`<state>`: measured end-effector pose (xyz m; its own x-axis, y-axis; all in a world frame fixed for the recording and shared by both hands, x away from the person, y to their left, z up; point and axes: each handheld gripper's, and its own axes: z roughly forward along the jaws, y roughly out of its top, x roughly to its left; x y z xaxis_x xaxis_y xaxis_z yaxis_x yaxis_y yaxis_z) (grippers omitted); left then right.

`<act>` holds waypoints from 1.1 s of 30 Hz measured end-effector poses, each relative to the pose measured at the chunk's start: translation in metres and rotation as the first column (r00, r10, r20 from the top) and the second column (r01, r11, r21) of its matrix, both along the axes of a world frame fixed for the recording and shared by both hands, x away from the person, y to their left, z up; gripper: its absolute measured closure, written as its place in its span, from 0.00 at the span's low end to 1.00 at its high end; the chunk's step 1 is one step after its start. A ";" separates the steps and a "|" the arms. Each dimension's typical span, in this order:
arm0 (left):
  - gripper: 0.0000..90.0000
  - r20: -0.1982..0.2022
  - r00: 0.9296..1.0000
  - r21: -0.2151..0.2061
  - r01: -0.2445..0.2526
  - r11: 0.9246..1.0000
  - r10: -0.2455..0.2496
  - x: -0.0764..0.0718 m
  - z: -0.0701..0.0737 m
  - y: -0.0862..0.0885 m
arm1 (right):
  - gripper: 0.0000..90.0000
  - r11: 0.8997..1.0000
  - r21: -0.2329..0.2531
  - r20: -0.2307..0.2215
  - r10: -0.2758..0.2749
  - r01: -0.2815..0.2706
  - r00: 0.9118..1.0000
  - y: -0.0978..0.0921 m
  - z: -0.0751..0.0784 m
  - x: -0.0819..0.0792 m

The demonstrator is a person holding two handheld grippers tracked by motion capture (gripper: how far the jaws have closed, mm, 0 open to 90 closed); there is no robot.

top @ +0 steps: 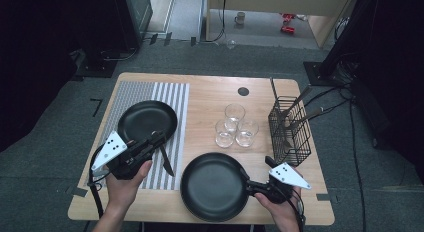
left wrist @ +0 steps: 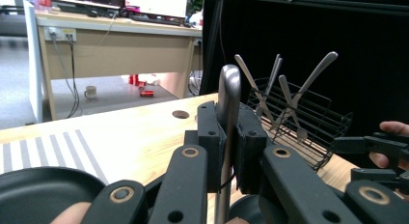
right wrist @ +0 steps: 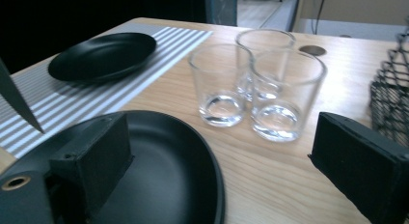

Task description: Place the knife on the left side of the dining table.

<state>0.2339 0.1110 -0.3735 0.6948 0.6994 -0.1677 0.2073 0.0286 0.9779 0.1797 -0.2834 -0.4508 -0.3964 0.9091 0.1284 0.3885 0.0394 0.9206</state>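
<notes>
Left claw (top: 159,139) clamps a steel-handled, dark-bladed knife (top: 165,159).

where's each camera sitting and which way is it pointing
High view: above the person's side, looking forward and down on the table; forearms, left gripper, right gripper.
Left gripper view: on the left gripper, facing the wire basket; jaws clamp a knife.
Right gripper view: on the right gripper, facing the glasses; jaws open.
Shared: basket, glasses.

Right gripper (right wrist: 217,161) jaws apart: near black plate (right wrist: 159,171) between fingers (right wrist: 91,161), three glasses (right wrist: 260,84) just beyond, knife tip (right wrist: 17,101) left.
</notes>
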 end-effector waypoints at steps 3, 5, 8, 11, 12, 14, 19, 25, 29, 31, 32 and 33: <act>0.94 -0.003 1.000 0.003 -0.006 1.000 0.006 0.002 -0.002 0.001 | 0.07 1.000 -0.008 -0.009 -0.026 0.026 1.000 -0.011 -0.008 0.000; 0.94 -0.004 1.000 0.005 -0.010 1.000 0.010 0.003 -0.004 0.002 | 0.07 0.999 -0.009 -0.015 -0.035 0.035 0.999 -0.017 -0.012 -0.001; 0.94 -0.006 1.000 0.007 -0.019 1.000 0.019 0.006 -0.006 0.003 | 0.06 0.999 -0.014 -0.028 -0.051 0.051 0.998 -0.025 -0.019 -0.002; 0.94 -0.008 1.000 0.006 -0.026 1.000 0.026 0.008 -0.009 0.005 | 0.06 0.998 -0.023 -0.042 -0.065 0.064 0.997 -0.033 -0.026 -0.002; 0.94 -0.007 1.000 0.007 -0.030 1.000 0.030 0.008 -0.010 0.005 | 0.06 0.997 -0.023 -0.046 -0.071 0.070 0.996 -0.035 -0.028 -0.002; 0.94 -0.008 0.999 0.007 -0.037 0.999 0.037 0.010 -0.013 0.005 | 0.06 0.997 -0.026 -0.053 -0.076 0.075 0.996 -0.040 -0.032 -0.002; 0.94 -0.009 0.999 0.014 -0.040 0.999 0.040 0.012 -0.016 0.005 | 0.06 0.993 -0.054 -0.084 -0.107 0.103 0.991 -0.051 -0.043 -0.003; 0.94 -0.007 0.999 0.013 -0.051 0.999 0.051 0.013 -0.017 0.007 | 0.06 0.988 -0.088 -0.142 -0.140 0.128 0.980 -0.064 -0.058 -0.003; 0.94 -0.005 0.999 0.012 -0.052 0.999 0.052 0.014 -0.018 0.008 | 0.06 0.983 -0.118 -0.174 -0.159 0.140 0.972 -0.068 -0.065 0.001; 0.94 -0.004 0.998 0.013 -0.058 0.998 0.058 0.014 -0.018 0.008 | 0.06 0.977 -0.146 -0.191 -0.182 0.155 0.965 -0.070 -0.067 0.003; 0.94 -0.005 0.998 0.014 -0.059 0.998 0.059 0.015 -0.018 0.008 | 0.07 0.972 -0.162 -0.199 -0.199 0.168 0.960 -0.070 -0.068 0.003; 0.94 -0.006 0.998 0.013 -0.058 0.998 0.058 0.015 -0.018 0.008 | 0.07 0.971 -0.169 -0.205 -0.205 0.172 0.957 -0.071 -0.069 0.004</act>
